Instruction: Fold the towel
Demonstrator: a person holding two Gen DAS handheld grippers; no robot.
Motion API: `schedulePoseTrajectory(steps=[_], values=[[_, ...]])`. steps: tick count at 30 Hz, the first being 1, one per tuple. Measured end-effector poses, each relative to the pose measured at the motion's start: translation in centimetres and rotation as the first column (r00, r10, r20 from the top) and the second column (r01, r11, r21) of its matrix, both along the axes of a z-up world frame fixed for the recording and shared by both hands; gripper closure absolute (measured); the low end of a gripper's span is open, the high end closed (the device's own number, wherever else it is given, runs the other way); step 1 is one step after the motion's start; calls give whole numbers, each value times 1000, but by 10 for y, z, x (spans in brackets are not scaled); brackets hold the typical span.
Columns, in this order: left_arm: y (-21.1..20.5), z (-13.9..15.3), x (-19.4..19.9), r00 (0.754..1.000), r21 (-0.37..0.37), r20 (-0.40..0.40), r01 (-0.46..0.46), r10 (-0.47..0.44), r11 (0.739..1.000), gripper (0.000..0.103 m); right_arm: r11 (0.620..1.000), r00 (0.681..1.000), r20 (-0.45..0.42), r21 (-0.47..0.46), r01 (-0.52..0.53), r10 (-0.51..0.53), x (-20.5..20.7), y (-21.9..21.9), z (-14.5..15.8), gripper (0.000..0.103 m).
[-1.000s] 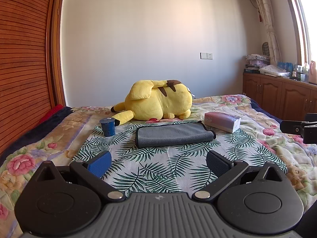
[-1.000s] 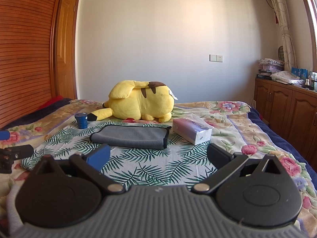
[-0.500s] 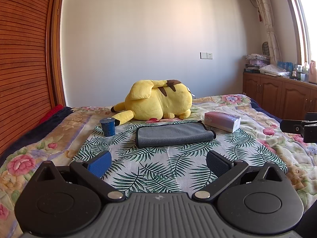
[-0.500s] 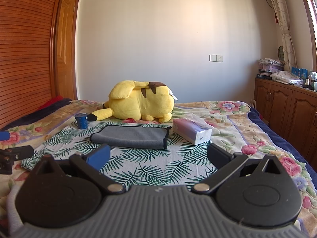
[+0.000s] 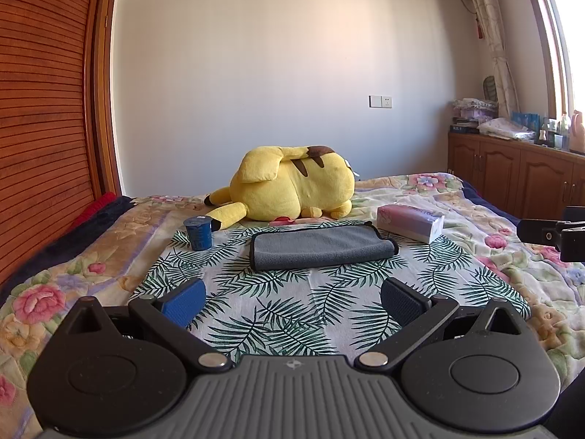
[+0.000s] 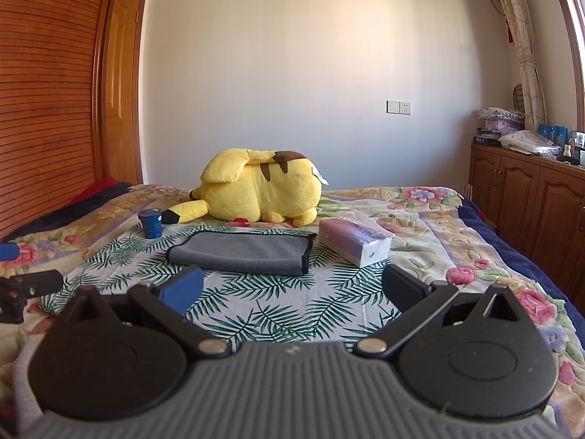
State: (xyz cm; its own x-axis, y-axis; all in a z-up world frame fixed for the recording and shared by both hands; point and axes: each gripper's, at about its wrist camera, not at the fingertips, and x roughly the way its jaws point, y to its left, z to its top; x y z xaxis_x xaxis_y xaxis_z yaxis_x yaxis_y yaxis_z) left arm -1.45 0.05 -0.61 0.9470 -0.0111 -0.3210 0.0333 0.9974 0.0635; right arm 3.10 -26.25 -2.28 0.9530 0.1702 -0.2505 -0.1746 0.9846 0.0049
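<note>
The grey towel (image 5: 321, 247) lies flat on the bed, straight ahead of the left tongs (image 5: 292, 298) and well beyond their tips, touching neither finger; from the right tongs (image 6: 290, 291) it sits ahead and a little to the left (image 6: 241, 252), again apart from both fingers. Both tongs are spread wide and hold nothing, each with a blue pad on its left finger (image 5: 182, 301) and a dark ribbed pad on the other. The towel is a soft, short-piled cloth already doubled into a long rectangle, with a dark bound edge along its right end and rounded corners. It rests on a thin white sheet (image 5: 292, 314) printed with green palm fronds, spread over a quilted floral bedspread (image 5: 493, 256). Beyond the towel a plump yellow plush toy (image 5: 292, 190) lies on its side. Left of the towel stands a small blue cup (image 5: 198, 233), upright; right of it sits a boxy pink and white tissue pack (image 5: 411, 221) in glossy wrap, just beside the towel's far right corner.
</note>
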Motion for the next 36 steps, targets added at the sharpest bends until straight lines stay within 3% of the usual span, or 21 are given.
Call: schedulePoseTrajectory(steps=[36], values=[[1,-2,1,1000,4,-3,-1,1,1000,16,1000,1000,-1,1,0,0,0,0,0,0]])
